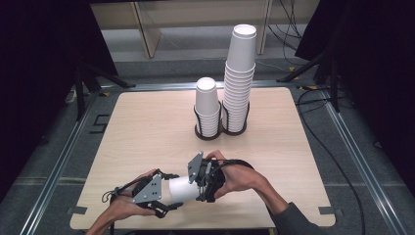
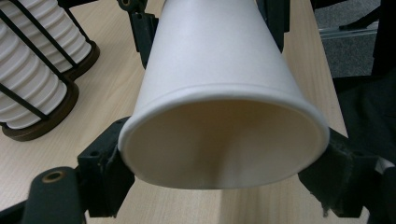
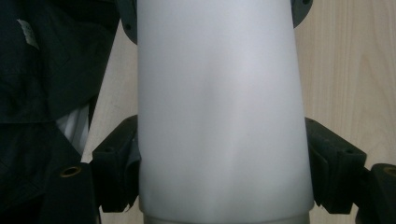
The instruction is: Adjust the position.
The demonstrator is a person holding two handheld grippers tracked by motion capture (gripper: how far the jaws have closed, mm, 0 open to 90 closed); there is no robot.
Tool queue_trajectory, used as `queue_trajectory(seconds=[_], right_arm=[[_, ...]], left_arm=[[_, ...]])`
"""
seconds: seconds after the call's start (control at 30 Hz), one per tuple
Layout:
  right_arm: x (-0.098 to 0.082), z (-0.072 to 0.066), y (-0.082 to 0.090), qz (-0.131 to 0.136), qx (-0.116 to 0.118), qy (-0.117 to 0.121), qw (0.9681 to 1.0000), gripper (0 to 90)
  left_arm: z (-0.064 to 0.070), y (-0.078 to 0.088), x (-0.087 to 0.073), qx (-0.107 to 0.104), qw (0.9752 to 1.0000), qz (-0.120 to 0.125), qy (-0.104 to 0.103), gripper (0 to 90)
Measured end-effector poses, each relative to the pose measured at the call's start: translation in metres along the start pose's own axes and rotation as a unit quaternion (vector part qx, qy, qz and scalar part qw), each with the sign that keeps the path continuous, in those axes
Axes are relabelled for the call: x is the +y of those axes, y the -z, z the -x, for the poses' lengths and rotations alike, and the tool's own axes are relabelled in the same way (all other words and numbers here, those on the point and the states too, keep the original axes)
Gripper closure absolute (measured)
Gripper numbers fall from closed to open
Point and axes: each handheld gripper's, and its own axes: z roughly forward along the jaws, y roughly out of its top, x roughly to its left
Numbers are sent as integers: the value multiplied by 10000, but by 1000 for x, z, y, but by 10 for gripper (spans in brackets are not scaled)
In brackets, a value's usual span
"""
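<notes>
One single white paper cup [image 1: 180,188] lies on its side between the two grippers, just above the near part of the wooden table [image 1: 147,127]. The left gripper [image 1: 164,205] is clenched on the cup near its open rim: in the left gripper view the cup [image 2: 224,93] sits between the two black pads [image 2: 105,170], and the rim is pressed a little into an oval shape. The right gripper [image 1: 198,182] grasps the other end of the same cup; in the right gripper view the cup wall [image 3: 219,112] stands between its two pads [image 3: 119,163], which touch it on both sides. So there are two grippers, two hands and one cup held by both. Beyond the grippers, well apart from them, stand two stacks of white cups in one dark double holder [image 1: 208,133]: the short stack [image 1: 207,105] and, just beside it, the tall stack [image 1: 240,78]. How many cups each stack has I cannot count exactly, because the rims are too small and close together. In the left gripper view one stack in the holder [image 2: 32,70] is cut off at the upper left edge. The closed bottom of the held cup is hidden behind the right gripper in the high view, and its rim is cut off at the lower edge of the right gripper view. The left hand [image 1: 125,203] is partly covered by the grey plate [image 1: 148,190], and the right hand [image 1: 240,178] has a dark sleeve [image 1: 293,220] which leaves the picture at the bottom.
</notes>
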Motion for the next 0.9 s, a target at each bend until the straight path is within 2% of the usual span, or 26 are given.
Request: queue_trajectory(seconds=[0.07, 0.2, 0.23, 0.3, 0.33, 0.37, 0.47, 0.57, 0.63, 0.67, 0.7, 0.73, 0.77, 0.8, 0.83, 0.87, 0.9], right_arm=[[0, -1, 1, 3, 69, -48, 10000, 254], [-3, 2, 4, 128, 30, -34, 9999, 254], [-4, 3, 4, 155, -4, -16, 9999, 253], [-4, 2, 7, 272, -22, -131, 9995, 251], [-5, 3, 7, 355, -74, -145, 9992, 251], [-6, 5, 9, 459, -85, -89, 9989, 251], [-10, 7, 14, 745, 16, -341, 9966, 251], [-15, 11, 19, 949, -35, -414, 9946, 250], [-20, 12, 24, 1024, -67, -638, 9927, 250], [-22, 15, 25, 1131, -93, -564, 9919, 250], [-25, 15, 29, 1174, -159, -727, 9903, 250], [-27, 18, 31, 1332, -136, -651, 9888, 249], [-29, 17, 35, 1389, -180, -835, 9866, 249], [-32, 20, 37, 1520, -176, -826, 9848, 249], [-33, 20, 38, 1621, -159, -873, 9828, 248], [-35, 20, 40, 1671, -180, -991, 9808, 247], [-36, 22, 40, 1780, -160, -916, 9796, 247]], left_arm=[[0, 0, 1, -4, 10000, 42, 45, 178], [-1, -1, -1, 95, 9994, 258, 188, 137], [-2, -1, -2, 162, 9989, 350, 261, 125], [-4, 0, -3, 294, 9972, 550, 423, 105], [-6, 2, -4, 302, 9962, 659, 487, 107], [-7, 4, -4, 356, 9948, 785, 542, 107], [-11, 8, -5, 435, 9903, 1072, 768, 102], [-13, 10, -6, 547, 9853, 1219, 1063, 97], [-15, 11, -7, 564, 9825, 1302, 1206, 126], [-15, 11, -8, 599, 9821, 1302, 1225, 152], [-15, 11, -8, 633, 9808, 1327, 1282, 129], [-16, 10, -8, 606, 9781, 1483, 1326, 136], [-16, 12, -8, 636, 9775, 1442, 1402, 144], [-17, 13, -8, 644, 9750, 1525, 1480, 139], [-17, 11, -8, 607, 9707, 1725, 1557, 141], [-17, 13, -7, 632, 9706, 1651, 1630, 142], [-17, 13, -7, 644, 9686, 1705, 1689, 142]])
